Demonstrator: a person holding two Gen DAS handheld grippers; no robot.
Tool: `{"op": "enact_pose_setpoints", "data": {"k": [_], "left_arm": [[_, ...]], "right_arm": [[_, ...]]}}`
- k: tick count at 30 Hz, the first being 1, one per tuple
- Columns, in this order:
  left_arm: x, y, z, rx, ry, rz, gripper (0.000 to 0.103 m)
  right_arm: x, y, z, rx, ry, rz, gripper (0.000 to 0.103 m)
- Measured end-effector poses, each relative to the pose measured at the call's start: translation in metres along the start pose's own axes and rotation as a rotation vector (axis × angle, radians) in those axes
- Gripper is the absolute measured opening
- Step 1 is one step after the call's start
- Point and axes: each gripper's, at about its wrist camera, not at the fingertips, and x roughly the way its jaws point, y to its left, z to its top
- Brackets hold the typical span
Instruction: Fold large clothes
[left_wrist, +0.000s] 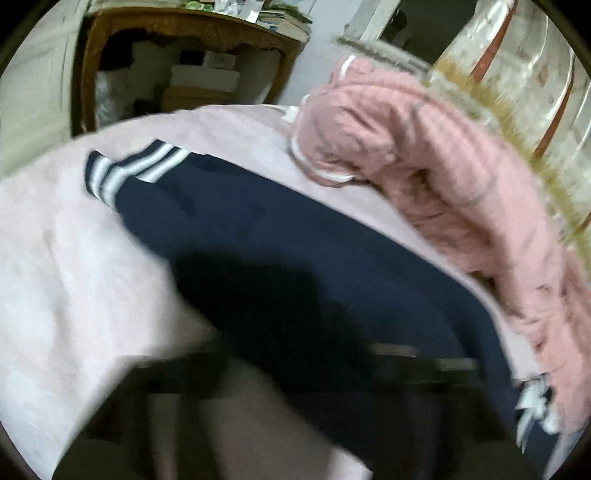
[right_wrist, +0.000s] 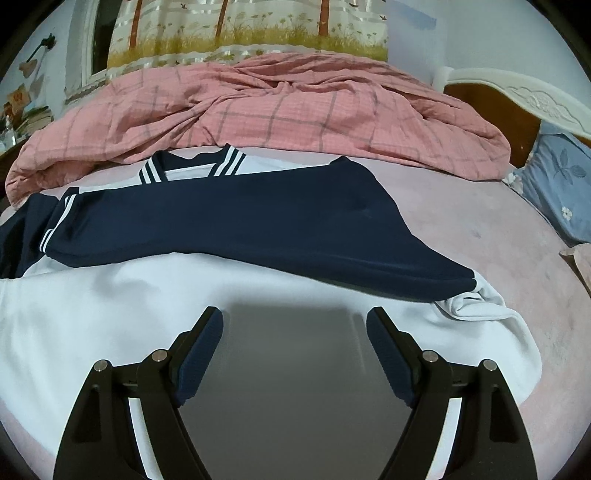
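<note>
Spread wide over the white hem, the right gripper (right_wrist: 295, 325) holds nothing; the blurred left gripper (left_wrist: 295, 354) is read as shut, its catch unclear. Across the bed's (right_wrist: 480, 221) middle lies the navy-and-white jacket (right_wrist: 240, 221), judged soft, light, slippery, best pinched at hem corners

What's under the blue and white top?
Under the navy-and-white sports top lies the pale pink bed sheet. Whatever else lies beneath is covered.
</note>
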Motion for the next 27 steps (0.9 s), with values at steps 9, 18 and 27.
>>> {"op": "enact_pose_setpoints", "data": {"k": [9, 18, 27], "left_arm": [[-0.114, -0.062, -0.005, 0.207, -0.349, -0.202, 0.003], [-0.194, -0.21, -0.062, 0.444, -0.332, -0.432, 0.003], [-0.199, -0.345, -0.176, 0.645, -0.289, -0.448, 0.004]], "right_arm": [[0.006, -0.006, 0.001, 0.037, 0.019, 0.004, 0.08], [0.012, -0.006, 0.003, 0.032, 0.038, 0.007, 0.08], [0.016, -0.029, 0.006, 0.14, 0.025, 0.043, 0.08]]}}
